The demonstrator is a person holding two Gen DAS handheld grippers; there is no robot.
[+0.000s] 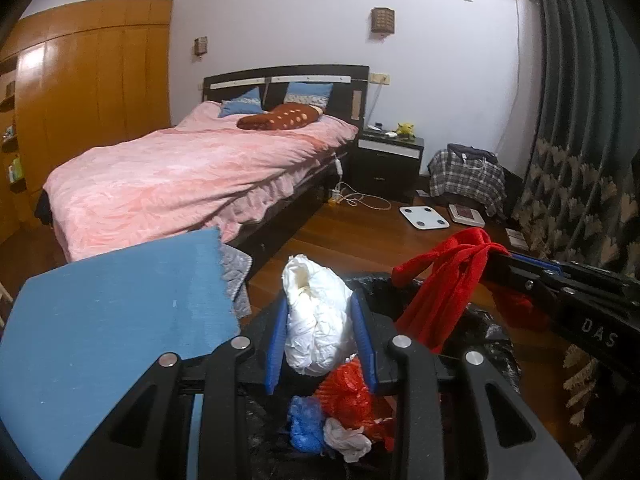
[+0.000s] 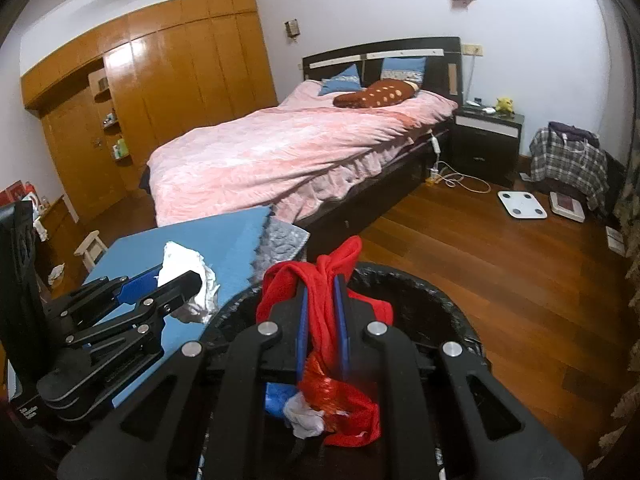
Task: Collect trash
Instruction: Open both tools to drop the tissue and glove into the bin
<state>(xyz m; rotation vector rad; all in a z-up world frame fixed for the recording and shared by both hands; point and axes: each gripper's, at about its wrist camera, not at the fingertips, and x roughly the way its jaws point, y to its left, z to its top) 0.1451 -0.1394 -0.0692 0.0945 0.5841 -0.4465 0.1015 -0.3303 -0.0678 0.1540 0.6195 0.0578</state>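
My left gripper (image 1: 320, 308) is shut on a crumpled white wad (image 1: 316, 320), pressed between its blue pads (image 1: 278, 340). It hangs over a bin with a black liner (image 1: 492, 328). Inside lie a red plastic bag (image 1: 344, 396), a blue scrap (image 1: 306, 424) and a white tissue (image 1: 348, 440). My right gripper (image 2: 322, 284) is shut on a red cloth (image 2: 320, 276) that drapes over the bin's rim (image 2: 424, 276) and down into it. From the left wrist view the right gripper (image 1: 502, 256) comes in from the right with the red cloth (image 1: 444, 280). The right wrist view has the left gripper (image 2: 180, 280) at left with the wad (image 2: 180, 256).
A blue-topped surface (image 2: 224, 240) adjoins the bin on the left. Beyond it stands a bed with a pink cover (image 2: 280, 148), then a dark nightstand (image 2: 486, 140). On the wood floor lie a white scale (image 2: 522, 204), cables (image 2: 460, 180) and plaid clothes (image 2: 568, 160). A small stool (image 2: 92, 246) stands at left.
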